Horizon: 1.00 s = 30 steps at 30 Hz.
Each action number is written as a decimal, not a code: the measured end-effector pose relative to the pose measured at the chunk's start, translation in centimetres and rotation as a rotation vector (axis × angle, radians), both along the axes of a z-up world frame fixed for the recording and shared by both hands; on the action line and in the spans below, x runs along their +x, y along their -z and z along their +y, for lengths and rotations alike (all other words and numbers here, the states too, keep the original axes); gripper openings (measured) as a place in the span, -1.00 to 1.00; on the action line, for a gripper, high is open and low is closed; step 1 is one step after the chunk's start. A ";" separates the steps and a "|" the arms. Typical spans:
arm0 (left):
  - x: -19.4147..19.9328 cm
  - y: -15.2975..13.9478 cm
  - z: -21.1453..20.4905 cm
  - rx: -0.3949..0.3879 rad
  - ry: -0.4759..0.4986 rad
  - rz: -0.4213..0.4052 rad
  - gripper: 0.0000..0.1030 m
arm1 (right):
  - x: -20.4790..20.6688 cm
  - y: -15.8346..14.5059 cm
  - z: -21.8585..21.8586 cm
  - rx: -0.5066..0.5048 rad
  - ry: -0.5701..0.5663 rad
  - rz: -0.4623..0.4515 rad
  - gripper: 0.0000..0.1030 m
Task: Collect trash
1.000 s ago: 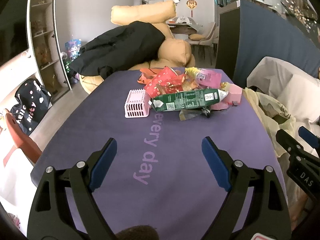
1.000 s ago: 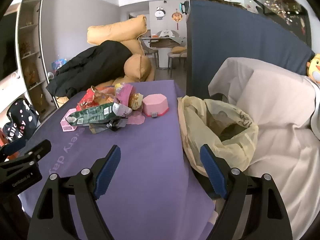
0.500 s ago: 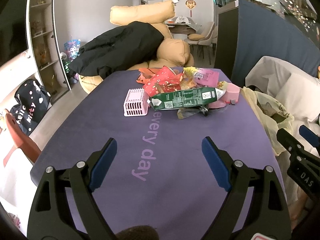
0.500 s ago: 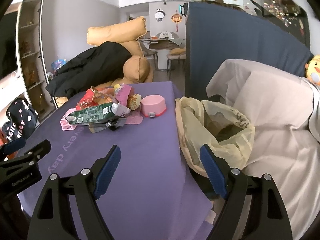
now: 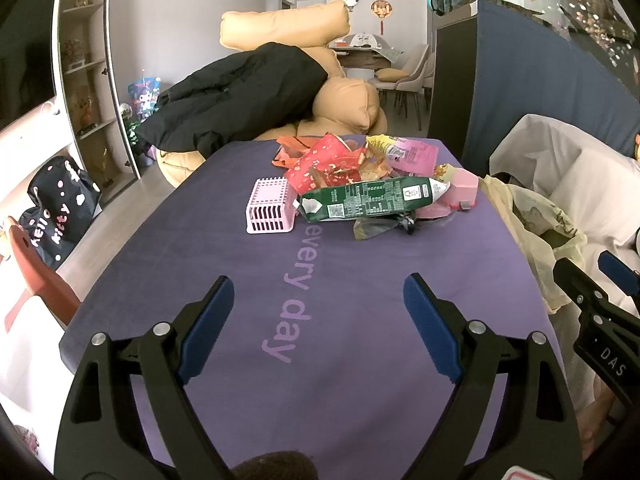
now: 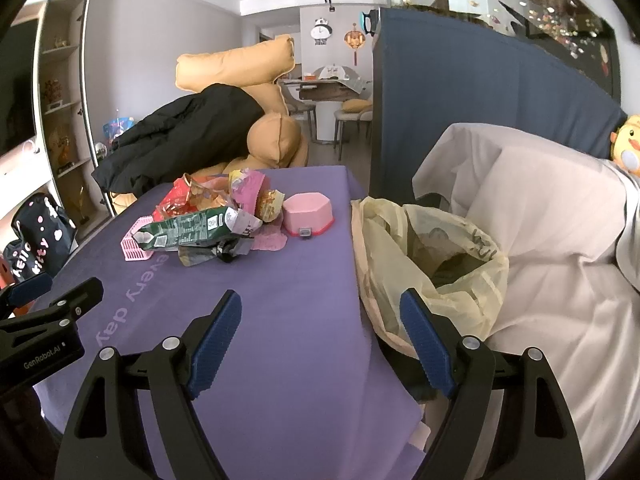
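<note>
Left wrist view: wrapper pile (image 5: pixel 360 176) sits mid-table, well ahead of left gripper (image 5: pixel 318 326) and right gripper (image 6: pixel 320 330), both jaws open, empty; green carton (image 5: pixel 370 200) likely light, crushable; pinch mid-body.

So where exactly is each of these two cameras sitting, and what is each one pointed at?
Left wrist view: sits on the left gripper, looking forward over the purple table cover at the wrapper pile; its own open fingers show, and the right gripper at the right edge.
Right wrist view: sits on the right gripper, facing the table's right edge and the yellowish trash bag; its open fingers show, and the left gripper at the left edge.
Shared: green carton, pink basket, bag, cover.
</note>
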<state>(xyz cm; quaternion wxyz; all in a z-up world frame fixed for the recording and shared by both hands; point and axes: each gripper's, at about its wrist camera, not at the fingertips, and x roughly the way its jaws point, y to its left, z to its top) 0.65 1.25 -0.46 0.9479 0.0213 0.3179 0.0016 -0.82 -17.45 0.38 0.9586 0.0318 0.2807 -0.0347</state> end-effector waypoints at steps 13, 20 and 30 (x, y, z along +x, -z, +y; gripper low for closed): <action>0.1 -0.1 -0.1 -0.006 0.002 0.006 0.60 | 0.0 -0.2 -0.3 0.001 0.006 -0.002 0.51; 2.8 -0.3 0.2 -0.036 0.031 0.023 0.60 | 1.4 -0.3 -1.6 0.031 0.006 0.012 0.51; 11.6 -0.6 2.4 -0.079 0.098 0.043 0.60 | 9.8 -2.2 -2.2 -0.032 -0.062 0.020 0.51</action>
